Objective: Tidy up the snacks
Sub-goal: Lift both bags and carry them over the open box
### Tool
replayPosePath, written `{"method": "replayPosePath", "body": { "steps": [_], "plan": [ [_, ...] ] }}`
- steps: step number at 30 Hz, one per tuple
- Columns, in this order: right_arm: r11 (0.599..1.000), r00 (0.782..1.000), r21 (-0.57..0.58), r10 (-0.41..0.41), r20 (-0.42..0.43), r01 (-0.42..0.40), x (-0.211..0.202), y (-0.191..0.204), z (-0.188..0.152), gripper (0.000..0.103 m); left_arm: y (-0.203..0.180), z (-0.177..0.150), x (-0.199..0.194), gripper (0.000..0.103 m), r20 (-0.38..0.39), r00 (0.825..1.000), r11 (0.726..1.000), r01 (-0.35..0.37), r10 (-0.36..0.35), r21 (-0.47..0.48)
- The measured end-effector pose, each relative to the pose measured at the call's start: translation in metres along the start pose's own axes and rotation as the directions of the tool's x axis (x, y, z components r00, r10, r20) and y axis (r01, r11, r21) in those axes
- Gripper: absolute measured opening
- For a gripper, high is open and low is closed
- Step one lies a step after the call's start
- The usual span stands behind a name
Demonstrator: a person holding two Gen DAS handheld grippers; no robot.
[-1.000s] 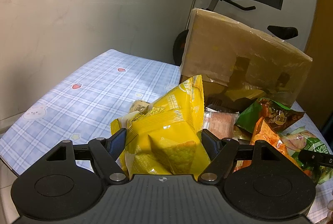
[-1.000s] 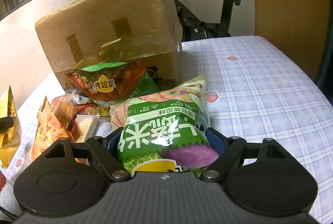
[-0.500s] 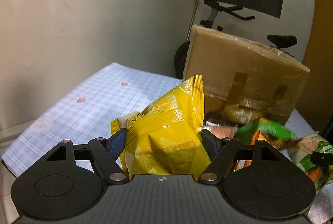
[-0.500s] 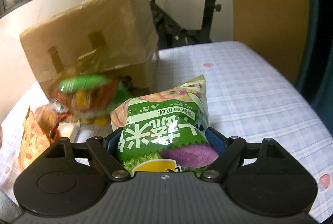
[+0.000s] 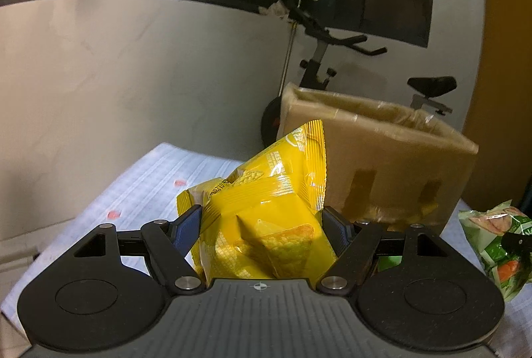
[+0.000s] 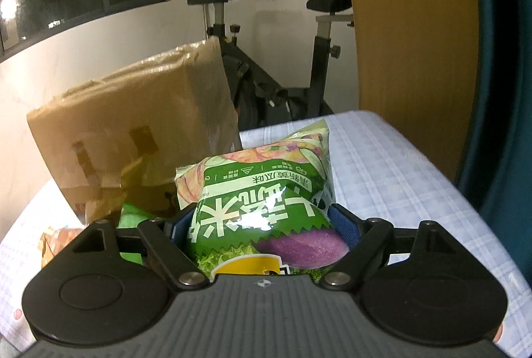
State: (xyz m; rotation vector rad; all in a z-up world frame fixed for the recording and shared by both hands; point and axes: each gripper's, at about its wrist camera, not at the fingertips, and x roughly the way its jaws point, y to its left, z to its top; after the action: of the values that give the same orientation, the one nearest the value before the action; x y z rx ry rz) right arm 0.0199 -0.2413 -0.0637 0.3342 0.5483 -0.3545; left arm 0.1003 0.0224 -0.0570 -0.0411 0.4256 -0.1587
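Observation:
My left gripper (image 5: 262, 225) is shut on a puffy yellow chip bag (image 5: 266, 211), held up above the table with both blue pads pressed into its sides. My right gripper (image 6: 262, 225) is shut on a green snack bag (image 6: 259, 208) with white lettering, also lifted. That green bag (image 5: 495, 245) shows at the right edge of the left wrist view. An open brown cardboard box (image 5: 375, 165) stands just beyond both bags; in the right wrist view the box (image 6: 133, 131) is ahead and to the left. Other snack packs (image 6: 56, 245) lie at its foot, mostly hidden behind my fingers.
A table with a blue checked cloth (image 6: 382, 171) spreads under everything, its far edge close behind the box. An exercise bike (image 6: 266, 58) stands beyond the table against a white wall. An orange-brown panel (image 6: 409, 42) rises at the right.
Both grippers have risen with their bags and tipped upward, so the box's open top now shows and the snack pile at its foot has dropped out of sight.

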Motion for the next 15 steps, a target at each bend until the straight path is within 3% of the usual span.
{"method": "replayPosePath", "body": {
  "steps": [15],
  "plan": [
    [0.997, 0.985, -0.007, 0.080, 0.154, -0.079, -0.017, 0.007, 0.077, 0.084, -0.020, 0.054, 0.008, 0.078, 0.066, 0.995, 0.997, 0.076, -0.077, 0.018]
  ]
}}
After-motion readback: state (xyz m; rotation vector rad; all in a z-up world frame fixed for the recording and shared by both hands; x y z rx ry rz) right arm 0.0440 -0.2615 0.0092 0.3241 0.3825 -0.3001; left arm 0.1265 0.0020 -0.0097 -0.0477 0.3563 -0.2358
